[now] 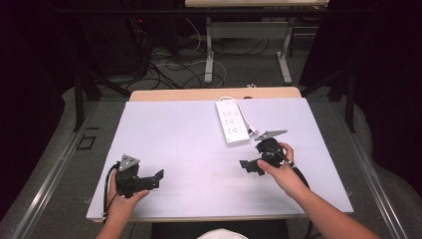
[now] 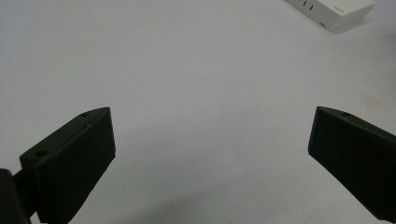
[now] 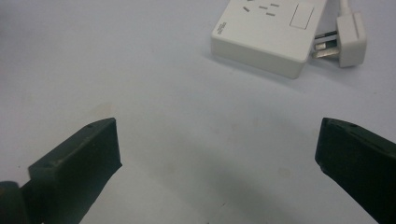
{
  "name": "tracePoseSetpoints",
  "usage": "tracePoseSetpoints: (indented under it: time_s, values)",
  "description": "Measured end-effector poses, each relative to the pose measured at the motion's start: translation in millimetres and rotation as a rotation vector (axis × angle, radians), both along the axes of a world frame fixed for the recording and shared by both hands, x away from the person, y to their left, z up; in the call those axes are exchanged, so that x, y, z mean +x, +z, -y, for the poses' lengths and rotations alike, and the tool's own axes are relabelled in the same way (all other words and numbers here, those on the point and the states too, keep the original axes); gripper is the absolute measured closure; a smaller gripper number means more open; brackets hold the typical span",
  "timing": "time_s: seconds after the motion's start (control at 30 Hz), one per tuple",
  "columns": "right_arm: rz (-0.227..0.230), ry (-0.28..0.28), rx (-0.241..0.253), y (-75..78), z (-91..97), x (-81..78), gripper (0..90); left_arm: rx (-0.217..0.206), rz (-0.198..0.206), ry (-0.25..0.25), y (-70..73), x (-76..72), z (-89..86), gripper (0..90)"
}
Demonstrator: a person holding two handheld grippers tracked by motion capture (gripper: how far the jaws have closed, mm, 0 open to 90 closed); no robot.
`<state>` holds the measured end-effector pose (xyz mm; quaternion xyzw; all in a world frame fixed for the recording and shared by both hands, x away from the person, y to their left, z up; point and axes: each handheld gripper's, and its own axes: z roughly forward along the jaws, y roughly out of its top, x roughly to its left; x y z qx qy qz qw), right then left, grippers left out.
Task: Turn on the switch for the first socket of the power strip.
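Power strip lies flat on the far right part of my table, its plug resting loose just beside its near end, prongs toward the strip. My right gripper sits near it, jaws spread wide with nothing but bare tabletop between them. My left gripper rests well apart at the near left, jaws likewise released and empty.

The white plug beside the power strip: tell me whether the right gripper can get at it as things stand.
Probably yes. The right gripper has its jaws wide open with nothing between them, and bare table lies between it and the plug. The plug lies flat, its prongs against the power strip, so the grip may be tight on that side.
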<state>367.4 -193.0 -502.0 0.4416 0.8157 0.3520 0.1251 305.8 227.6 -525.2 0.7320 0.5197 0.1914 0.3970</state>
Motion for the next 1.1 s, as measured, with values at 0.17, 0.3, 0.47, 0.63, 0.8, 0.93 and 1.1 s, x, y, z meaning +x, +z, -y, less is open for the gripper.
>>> tracePoseSetpoints:
  time_s: [0.17,0.3,0.47,0.63,0.8,0.93,1.1]
  values:
    - [0.012,0.018,0.001,-8.9,4.6,-12.7,0.0,0.002,0.000,0.005,-0.1,0.0,-0.4,0.6]
    - [0.046,0.047,-0.015,-15.8,10.0,-21.8,0.0,0.002,0.000,0.004,0.0,0.2,-0.9,0.6]
    - [0.073,0.041,0.001,-27.3,19.2,-31.9,0.0,0.007,0.000,0.007,0.0,0.4,-1.7,0.6]
    - [0.082,0.036,0.001,-35.9,28.3,-41.7,0.0,0.009,-0.002,0.007,-0.2,0.4,-2.0,0.6]
    - [0.100,0.027,0.015,-45.9,34.0,-46.6,0.0,0.015,-0.002,0.005,0.0,0.1,-1.8,0.6]
    - [0.110,0.030,0.007,-52.7,34.8,-48.5,0.0,0.013,-0.004,0.008,-0.8,0.5,-1.3,0.6]
    - [0.125,0.030,0.004,-54.2,35.2,-47.8,0.0,0.015,-0.006,0.002,-1.0,0.9,-1.2,0.6]
